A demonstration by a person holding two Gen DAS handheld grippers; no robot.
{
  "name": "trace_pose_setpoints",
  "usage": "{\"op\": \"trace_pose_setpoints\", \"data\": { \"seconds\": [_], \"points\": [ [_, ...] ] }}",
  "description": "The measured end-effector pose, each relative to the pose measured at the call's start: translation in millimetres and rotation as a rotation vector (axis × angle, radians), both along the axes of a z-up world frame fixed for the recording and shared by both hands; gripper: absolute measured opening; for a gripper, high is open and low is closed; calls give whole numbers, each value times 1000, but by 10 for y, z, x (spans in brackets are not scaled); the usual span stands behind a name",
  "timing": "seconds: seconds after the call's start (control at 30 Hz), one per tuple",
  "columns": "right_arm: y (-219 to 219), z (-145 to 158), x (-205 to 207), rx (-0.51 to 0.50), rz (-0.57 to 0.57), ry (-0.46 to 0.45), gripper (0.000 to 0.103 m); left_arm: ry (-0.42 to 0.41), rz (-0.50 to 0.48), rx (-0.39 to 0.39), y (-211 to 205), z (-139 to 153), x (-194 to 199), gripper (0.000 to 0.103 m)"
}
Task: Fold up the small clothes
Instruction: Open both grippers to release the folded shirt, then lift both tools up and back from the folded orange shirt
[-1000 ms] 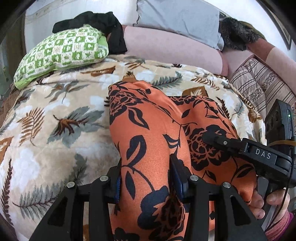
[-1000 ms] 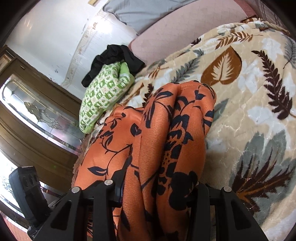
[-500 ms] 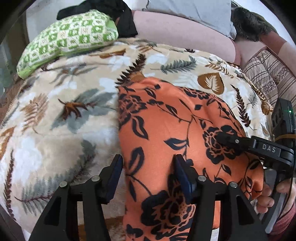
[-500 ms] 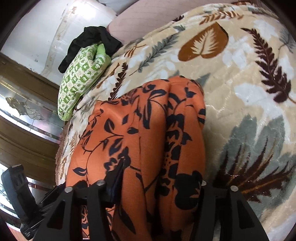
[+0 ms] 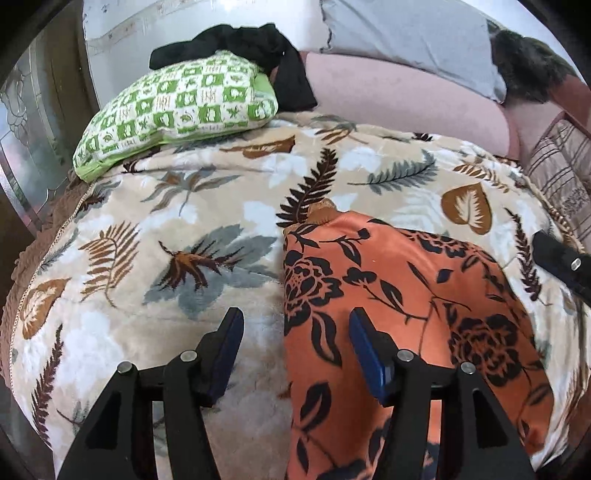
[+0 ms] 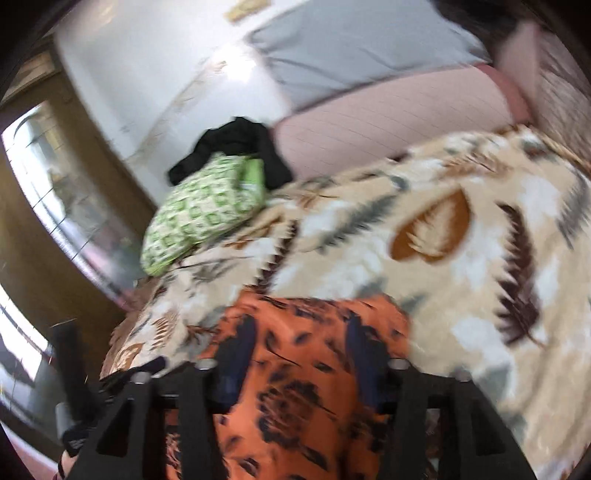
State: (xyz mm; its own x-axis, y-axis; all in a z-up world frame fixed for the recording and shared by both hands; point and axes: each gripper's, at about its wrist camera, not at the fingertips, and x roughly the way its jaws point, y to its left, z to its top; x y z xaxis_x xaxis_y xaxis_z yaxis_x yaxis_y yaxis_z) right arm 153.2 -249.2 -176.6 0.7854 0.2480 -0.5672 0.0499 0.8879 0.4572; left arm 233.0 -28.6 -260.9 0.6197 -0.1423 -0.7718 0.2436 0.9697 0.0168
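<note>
An orange garment with black flower print [image 5: 399, 302] lies flat and folded on the leaf-patterned blanket [image 5: 166, 258]. My left gripper [image 5: 295, 343] is open above the garment's left edge, holding nothing. In the blurred right wrist view the same garment [image 6: 306, 369] lies under my right gripper [image 6: 299, 343], whose jaws stand wide apart and hold nothing. The tip of the right gripper shows at the right edge of the left wrist view [image 5: 561, 258].
A green checked pillow [image 5: 177, 110] with a black garment [image 5: 255, 48] on it lies at the far left of the bed. A pink bolster [image 5: 406, 99] and a grey pillow [image 5: 406, 33] line the back. A striped cushion [image 5: 561, 166] is at the right.
Both grippers have let go of the orange garment and opened. The garment has dropped flat onto the blanket. Both grippers have pulled back, the right one moving fast.
</note>
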Motion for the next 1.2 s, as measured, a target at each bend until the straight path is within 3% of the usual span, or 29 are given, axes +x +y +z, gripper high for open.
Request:
{"op": "trace_pose_setpoints", "data": {
  "seconds": [0.1, 0.13, 0.2, 0.33, 0.5, 0.63, 0.7, 0.8, 0.83, 0.87, 1.03, 1.2],
  "points": [
    [142, -260, 281, 17, 22, 131, 38, 19, 12, 39, -30, -117, 49, 63],
    [141, -383, 311, 27, 16, 183, 38, 23, 11, 47, -27, -150, 53, 71],
    [48, -779, 427, 59, -31, 358, 32, 28, 10, 44, 5, -203, 59, 72],
    [-125, -685, 292, 161, -31, 313, 32, 14, 13, 13, 115, -129, -25, 72],
    [-18, -370, -106, 103, 44, 224, 32, -61, -4, 25, 167, 73, -392, 71],
    [268, -116, -491, 16, 138, 130, 32, -86, -28, 56, 205, 44, -769, 71],
    [403, -165, -643, -36, 154, 151, 32, -39, -38, 93, 205, -119, -868, 72],
    [444, -529, -698, -63, 134, 315, 29, -44, -58, 116, 207, -258, -909, 76],
    [414, -631, -706, -62, 125, 323, 27, -49, -59, 118, 222, -256, -907, 78],
    [384, -637, -742, -60, 121, 291, 26, -46, -58, 107, 248, -253, -906, 78],
    [321, -589, -870, -19, 127, 308, 25, -14, 12, 26, 382, -174, -1073, 77],
    [434, -394, -1201, -157, 88, 283, 28, -46, 19, 59, 323, 15, -1564, 77]
  ]
}}
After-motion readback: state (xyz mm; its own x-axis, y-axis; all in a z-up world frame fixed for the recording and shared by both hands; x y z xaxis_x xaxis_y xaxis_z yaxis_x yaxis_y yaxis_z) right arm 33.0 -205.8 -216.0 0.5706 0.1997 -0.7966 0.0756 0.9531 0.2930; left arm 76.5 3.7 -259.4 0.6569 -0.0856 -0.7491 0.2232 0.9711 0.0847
